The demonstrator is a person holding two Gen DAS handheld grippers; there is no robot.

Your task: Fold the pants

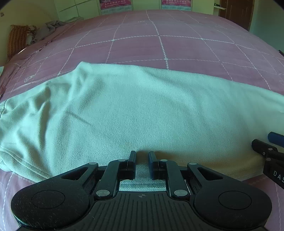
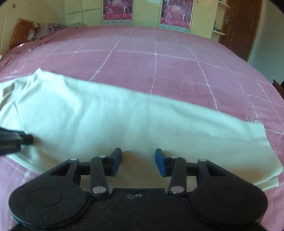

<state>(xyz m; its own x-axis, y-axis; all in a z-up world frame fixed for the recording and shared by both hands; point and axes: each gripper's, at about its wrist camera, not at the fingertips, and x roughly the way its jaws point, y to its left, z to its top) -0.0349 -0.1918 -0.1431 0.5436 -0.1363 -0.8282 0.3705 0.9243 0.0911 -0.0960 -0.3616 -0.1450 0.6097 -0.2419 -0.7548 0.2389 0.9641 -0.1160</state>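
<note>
Pale mint knit pants point(image 1: 124, 110), finely ribbed and softly creased, lie lengthwise across the pink quilted bed point(image 1: 159, 46). Left hand-held gripper point(image 1: 142, 156) nearly closed, empty; right hand-held gripper point(image 2: 138, 156) partly open, empty. Striped orange pillow point(image 1: 16, 40) beyond.

white letters "das" stand on the black plastic body of the right gripper point(image 1: 274, 154); the pink wall posters' point(image 2: 118, 10) print is too blurred to read.

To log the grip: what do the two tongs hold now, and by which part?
Left tongs seem to pinch the pale green fabric pants at their near edge; right tongs stand open, holding nothing.
</note>
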